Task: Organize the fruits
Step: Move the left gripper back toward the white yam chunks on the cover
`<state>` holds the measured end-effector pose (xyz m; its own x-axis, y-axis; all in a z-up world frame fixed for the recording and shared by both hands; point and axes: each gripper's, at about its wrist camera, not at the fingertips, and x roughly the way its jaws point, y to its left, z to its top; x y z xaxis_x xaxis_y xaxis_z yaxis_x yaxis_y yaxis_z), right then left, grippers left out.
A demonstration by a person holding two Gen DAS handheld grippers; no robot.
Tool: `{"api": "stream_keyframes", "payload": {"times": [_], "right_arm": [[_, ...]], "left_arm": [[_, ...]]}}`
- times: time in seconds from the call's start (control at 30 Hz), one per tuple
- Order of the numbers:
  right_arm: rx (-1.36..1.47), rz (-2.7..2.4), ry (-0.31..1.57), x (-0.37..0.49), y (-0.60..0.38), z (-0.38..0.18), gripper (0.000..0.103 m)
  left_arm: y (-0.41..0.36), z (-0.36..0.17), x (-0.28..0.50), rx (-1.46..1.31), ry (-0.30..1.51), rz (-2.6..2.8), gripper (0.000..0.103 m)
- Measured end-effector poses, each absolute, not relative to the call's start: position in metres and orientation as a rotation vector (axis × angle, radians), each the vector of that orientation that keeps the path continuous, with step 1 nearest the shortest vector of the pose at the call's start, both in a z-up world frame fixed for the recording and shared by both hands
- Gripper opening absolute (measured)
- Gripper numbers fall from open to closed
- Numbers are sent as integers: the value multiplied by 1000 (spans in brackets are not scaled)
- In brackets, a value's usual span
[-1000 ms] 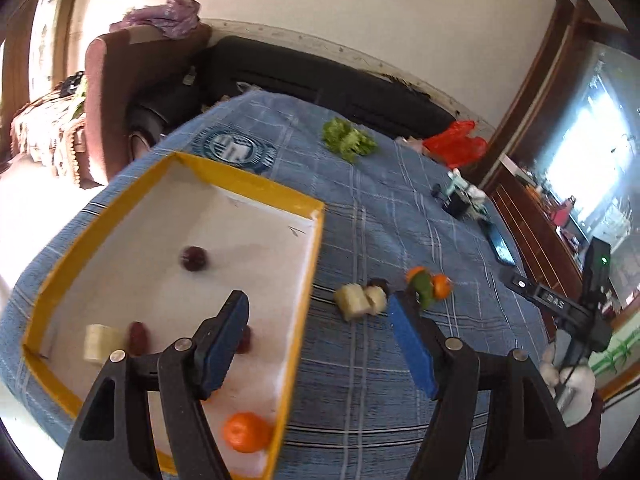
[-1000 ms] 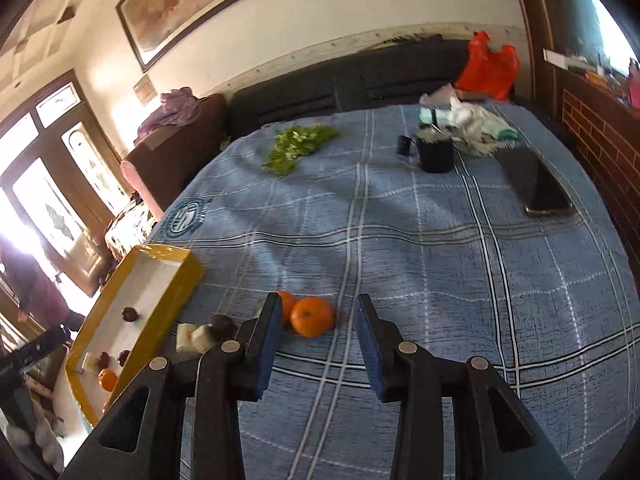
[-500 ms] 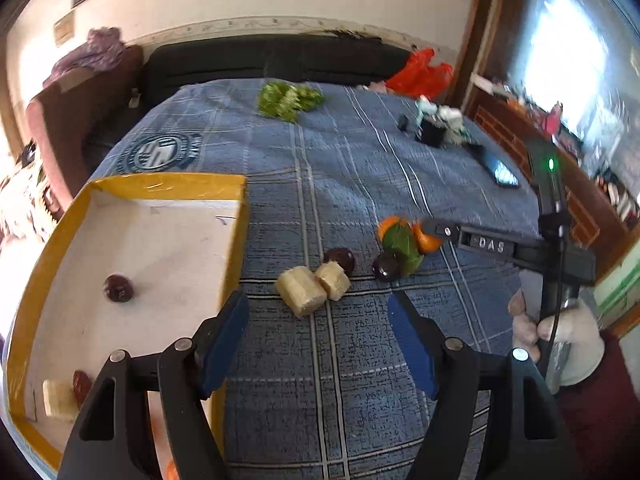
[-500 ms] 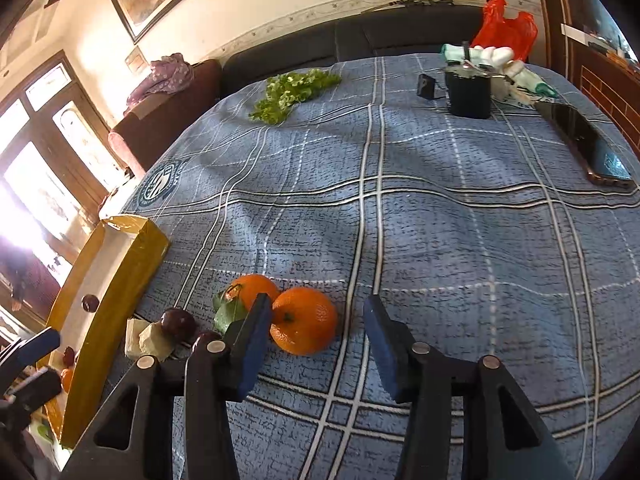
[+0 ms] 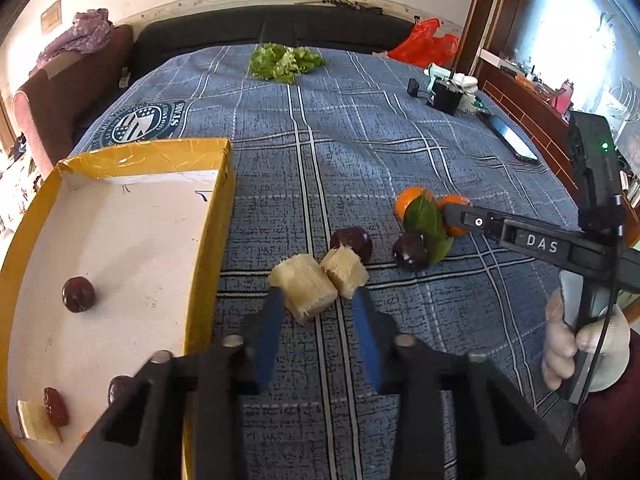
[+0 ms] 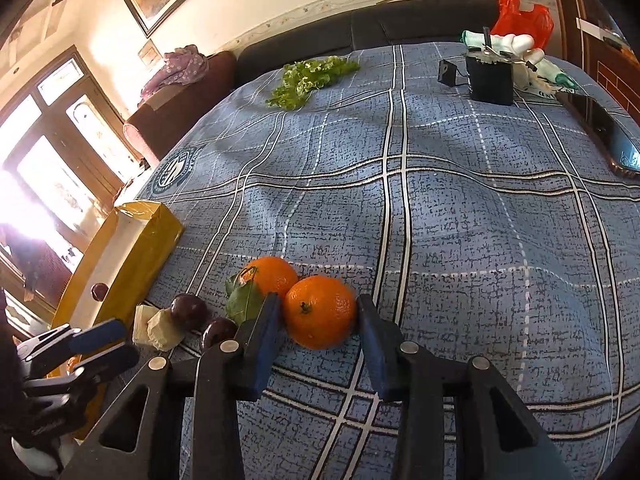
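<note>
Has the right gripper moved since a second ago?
Yes. The right gripper has come forward and now straddles the nearer orange, which earlier sat ahead of its fingertips.

"DAS" on the right claw [image 5: 456, 216]; "STARS" on the tablecloth emblem [image 5: 140, 126].

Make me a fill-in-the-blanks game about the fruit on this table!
The right gripper has its fingers on either side of an ____.
The box has white inside and ____ walls.
The left gripper reaches for the pale ____ chunks.
The green leaf lies next to the other ____.

Answers: orange; yellow; two; orange
</note>
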<state>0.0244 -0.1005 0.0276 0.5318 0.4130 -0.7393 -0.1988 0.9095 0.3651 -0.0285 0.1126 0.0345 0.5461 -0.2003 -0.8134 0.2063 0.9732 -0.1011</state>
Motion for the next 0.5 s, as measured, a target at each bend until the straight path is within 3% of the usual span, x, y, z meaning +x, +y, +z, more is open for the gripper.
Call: {"api": "stream_keyframes", "payload": {"times": [0.17, 0.23, 0.3, 0.4, 0.5], "right_arm": [[261, 370, 944, 23, -101, 27, 42], [265, 371, 944, 23, -102, 27, 42], [270, 372, 945, 23, -102, 27, 42], [273, 374, 944, 23, -103, 27, 42], [276, 376, 944, 22, -104, 27, 42]], "left_arm": [[112, 31, -21, 23, 975, -201, 34], [109, 29, -18, 47, 975, -187, 49], [106, 27, -15, 52, 965, -194, 53], [99, 22, -12, 65, 970, -210, 51], [96, 23, -18, 100, 932, -195, 33]]}}
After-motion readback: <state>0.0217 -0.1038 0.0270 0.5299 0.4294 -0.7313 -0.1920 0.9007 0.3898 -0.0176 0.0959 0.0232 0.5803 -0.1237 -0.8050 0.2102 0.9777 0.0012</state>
